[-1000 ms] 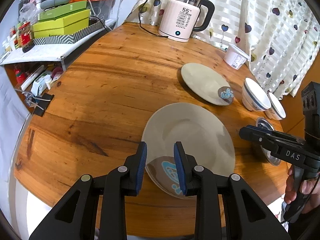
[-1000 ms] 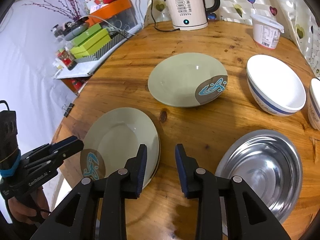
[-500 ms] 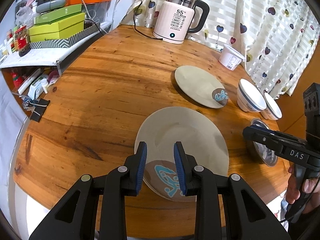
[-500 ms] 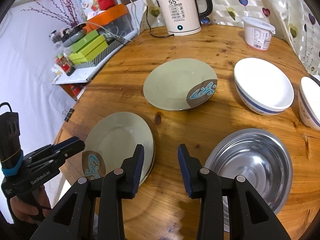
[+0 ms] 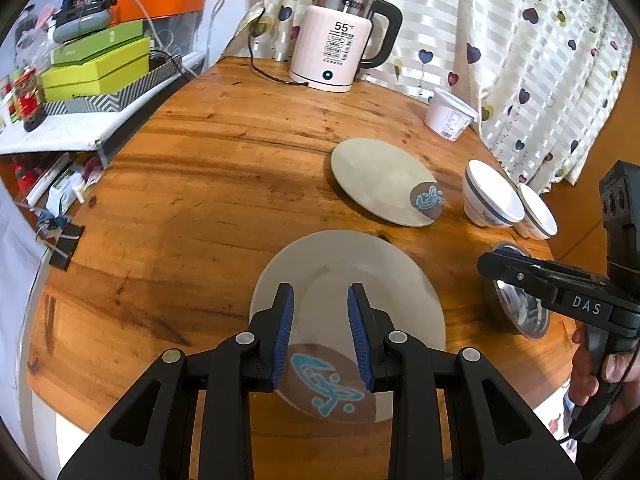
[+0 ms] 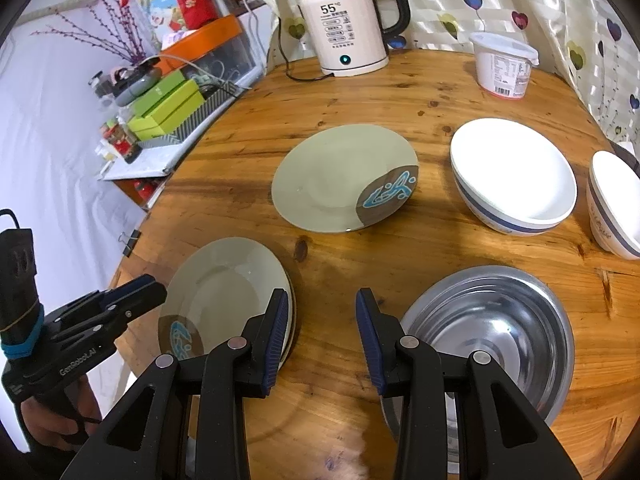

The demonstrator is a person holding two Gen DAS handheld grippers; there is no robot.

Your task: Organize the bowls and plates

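Observation:
A pale green plate with a blue-and-brown emblem (image 5: pixel 352 280) lies near the table's front edge, seemingly stacked on another plate (image 6: pixel 224 292). My left gripper (image 5: pixel 320 300) hovers open and empty above its near rim. A second such plate (image 5: pixel 384 182) (image 6: pixel 340 180) lies farther back. Two white bowls with blue bands (image 6: pixel 512 176) (image 6: pixel 612 204) stand at the right. A steel bowl (image 6: pixel 496 332) sits front right. My right gripper (image 6: pixel 322 300) is open and empty between the stacked plates and the steel bowl.
A white electric kettle (image 5: pixel 344 52) with its cord stands at the table's (image 5: pixel 224 168) far edge. A white lidded tub (image 6: pixel 504 66) stands at the back right by the curtain. A cluttered shelf with green boxes (image 5: pixel 96 68) lies left of the table.
My left gripper has drawn back and up from the near plate, jaws a little wider. My right gripper has opened wider and lifted slightly.

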